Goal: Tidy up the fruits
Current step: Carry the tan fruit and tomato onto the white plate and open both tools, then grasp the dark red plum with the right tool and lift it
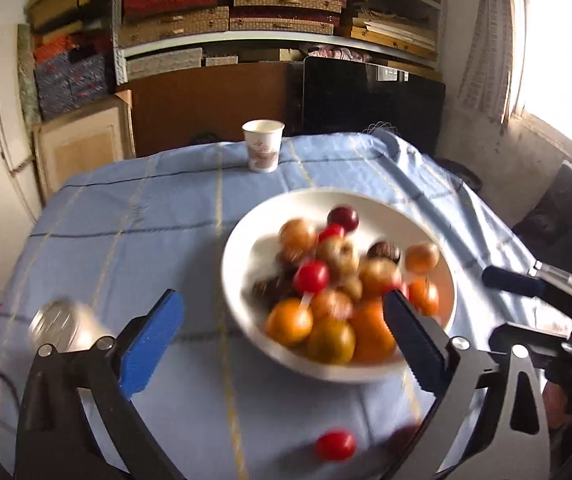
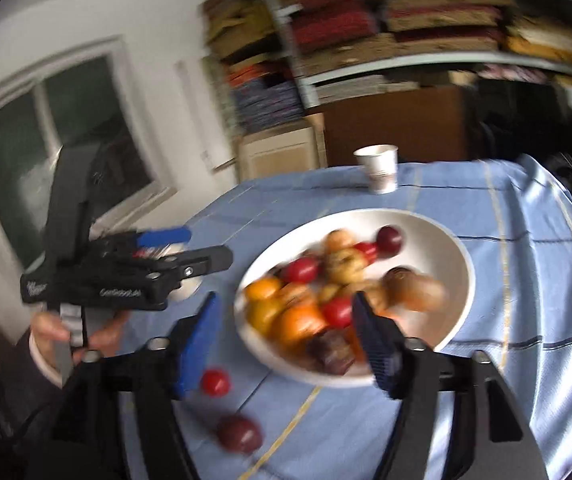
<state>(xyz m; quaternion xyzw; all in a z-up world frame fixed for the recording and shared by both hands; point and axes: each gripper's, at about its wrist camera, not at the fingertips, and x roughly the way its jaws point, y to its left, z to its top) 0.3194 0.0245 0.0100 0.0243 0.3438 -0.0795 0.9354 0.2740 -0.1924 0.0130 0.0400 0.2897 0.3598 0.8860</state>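
A white bowl sits on the blue tablecloth, piled with several oranges, red tomatoes and dark fruits; it also shows in the right wrist view. My left gripper is open and empty, hovering over the bowl's near rim. My right gripper is open and empty over the bowl's near left side. A red tomato lies loose on the cloth in front of the bowl, seen also in the right wrist view. A dark red plum lies beside it. Both views are blurred.
A paper cup stands at the table's far edge. A metal-lidded white jar lies at the left. The other gripper shows at the right. Shelves of stacked boxes stand behind the table.
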